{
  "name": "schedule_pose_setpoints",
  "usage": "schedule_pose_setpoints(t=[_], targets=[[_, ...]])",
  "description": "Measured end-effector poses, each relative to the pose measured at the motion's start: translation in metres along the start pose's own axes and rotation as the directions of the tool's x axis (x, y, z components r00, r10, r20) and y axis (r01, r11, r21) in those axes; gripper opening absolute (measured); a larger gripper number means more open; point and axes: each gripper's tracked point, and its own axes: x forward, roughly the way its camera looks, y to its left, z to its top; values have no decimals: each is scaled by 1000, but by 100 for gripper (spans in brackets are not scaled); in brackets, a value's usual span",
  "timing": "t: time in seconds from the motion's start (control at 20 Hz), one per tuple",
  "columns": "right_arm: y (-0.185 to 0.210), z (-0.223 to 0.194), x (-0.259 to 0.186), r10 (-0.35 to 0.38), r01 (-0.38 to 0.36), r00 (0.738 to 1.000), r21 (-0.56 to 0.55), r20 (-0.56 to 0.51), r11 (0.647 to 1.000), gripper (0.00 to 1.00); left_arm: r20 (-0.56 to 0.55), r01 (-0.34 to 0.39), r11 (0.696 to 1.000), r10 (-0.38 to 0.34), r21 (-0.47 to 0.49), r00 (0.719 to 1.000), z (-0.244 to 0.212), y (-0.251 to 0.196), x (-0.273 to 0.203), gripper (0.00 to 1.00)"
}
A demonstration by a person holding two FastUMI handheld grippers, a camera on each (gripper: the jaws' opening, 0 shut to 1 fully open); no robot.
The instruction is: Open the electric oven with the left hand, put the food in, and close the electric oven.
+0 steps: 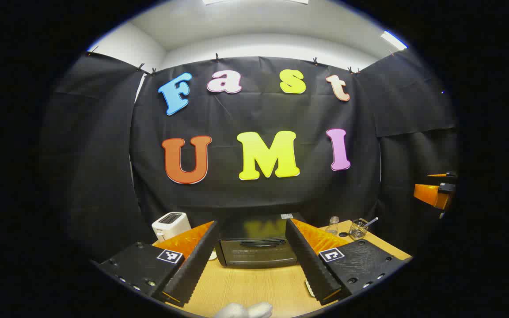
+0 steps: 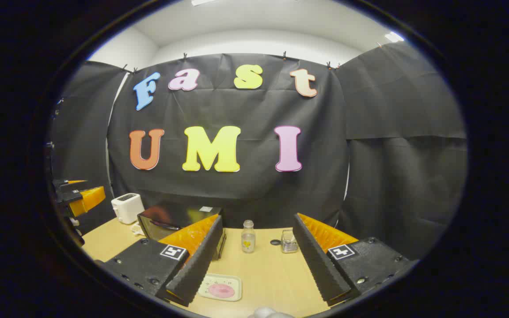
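The black boxy electric oven [image 1: 256,247] stands door shut at the back of the light wooden table [image 1: 254,287], straight ahead between the spread, empty fingers of the left gripper [image 1: 254,265]; its front lettering is too small to read. In the right gripper view, the pink round food [image 2: 221,290] lies on a pale patterned tray [image 2: 233,282] near the table's front edge, just beside the released, wide-apart right gripper [image 2: 256,269]. A white toaster [image 1: 170,224] stands left of the oven, and a small clear bottle [image 2: 248,236], a dark lid [image 2: 275,242] and a wire mesh holder [image 2: 289,241] stand to its right.
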Motion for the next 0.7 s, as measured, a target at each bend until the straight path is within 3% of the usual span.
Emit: schedule_pose_setpoints(t=[0.2,0.25,0.3,0.7], targets=[[-2,-4,-5,-6,6,1000,-6,-12,1000,100,-2,16,1000,-16,-1,1000,-3,-8,1,96],[-2,-7,-6,-6,5,1000,-9,-18,1000,100,-2,21,1000,-21,-5,1000,-4,-9,1,100],[-2,-6,-7,-6,6,1000,-12,-18,1000,100,-2,21,1000,-21,-7,1000,-3,-10,1,96],[-9,-6,-8,-18,18,1000,-4,-21,1000,98,-12,22,1000,-21,10,1000,-15,-12,17,96]])
